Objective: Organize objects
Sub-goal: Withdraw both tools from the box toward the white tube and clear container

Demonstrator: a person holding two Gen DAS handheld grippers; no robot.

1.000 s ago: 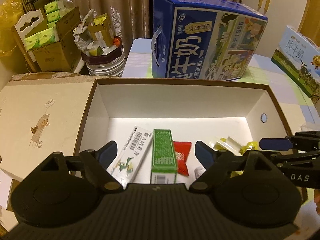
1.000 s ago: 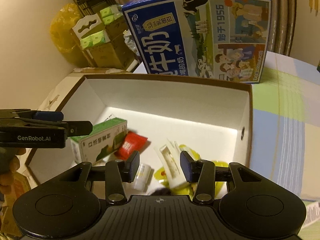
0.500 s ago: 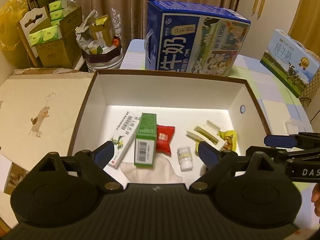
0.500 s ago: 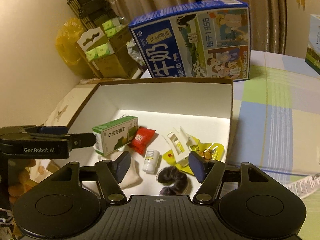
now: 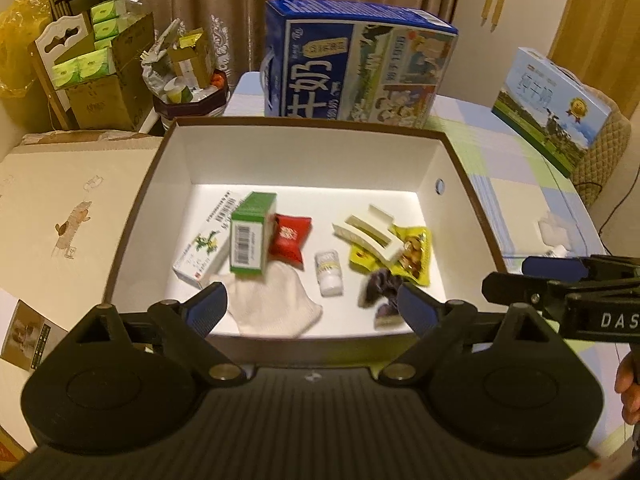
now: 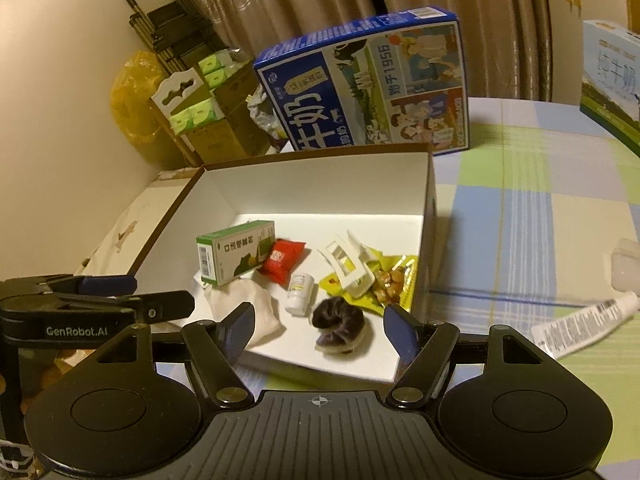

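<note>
Both claws hung wide apart and held nothing, the left claw (image 5: 312, 312) and the right claw (image 6: 320, 330) poised over the near edge of the open box (image 5: 304, 126) on the surface (image 6: 520, 200). Inside, from left to right, lay a white carton (image 5: 208, 240) flat on the floor, a green carton (image 5: 252, 238) leaning on it, a red sachet (image 5: 289, 238), a small white bottle (image 5: 329, 273), a white hair clip (image 5: 370, 236) on top of a yellow snack packet (image 5: 416, 256), and near the front wall a pale cloth (image 5: 272, 308) and a dark scrunchie (image 6: 338, 322). Out on the surface to the right of the box lay a tube (image 6: 580, 326), well apart from the rest, and that looked like the one still to go in. It would likely be light and soft-walled, so a pinch across its middle seemed best, gentle enough not to squeeze the contents. The bottle looked smooth and round, apt to roll; across its body was the safe grip. The cartons looked stiff and easy. The scrunchie and cloth would simply bunch.
</note>
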